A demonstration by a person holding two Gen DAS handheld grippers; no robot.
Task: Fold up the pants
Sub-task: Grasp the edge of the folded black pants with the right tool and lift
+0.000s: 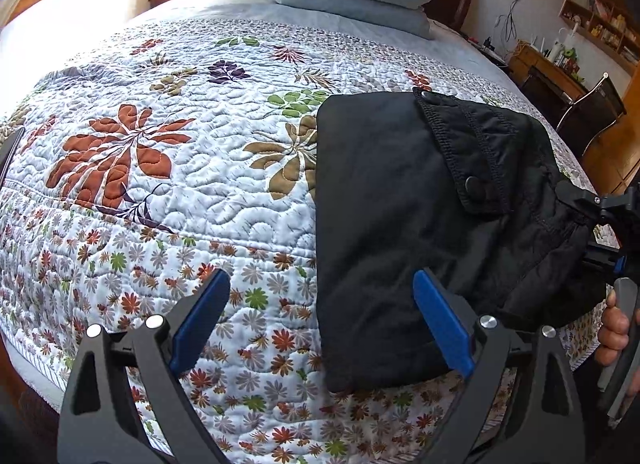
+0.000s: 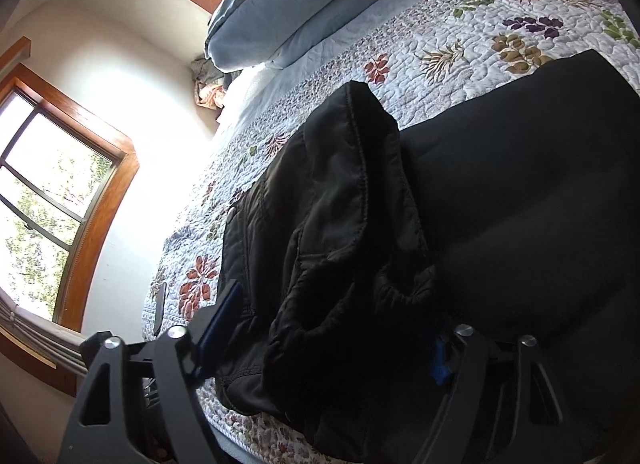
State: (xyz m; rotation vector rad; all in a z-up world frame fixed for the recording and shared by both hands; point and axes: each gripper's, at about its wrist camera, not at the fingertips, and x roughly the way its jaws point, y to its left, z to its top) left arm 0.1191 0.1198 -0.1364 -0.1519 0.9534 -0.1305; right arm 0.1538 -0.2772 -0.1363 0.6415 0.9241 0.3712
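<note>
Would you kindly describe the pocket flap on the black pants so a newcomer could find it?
Start at the floral quilt covering the bed. The folded black pants lie along its near edge. The pocket flap sits on top of them, the only piece with overlock-stitched edges and two round black snaps.

no readable text, no label, no brand, no number, no sign in either view, book spines on the far shelf too small and blurred to read
</note>
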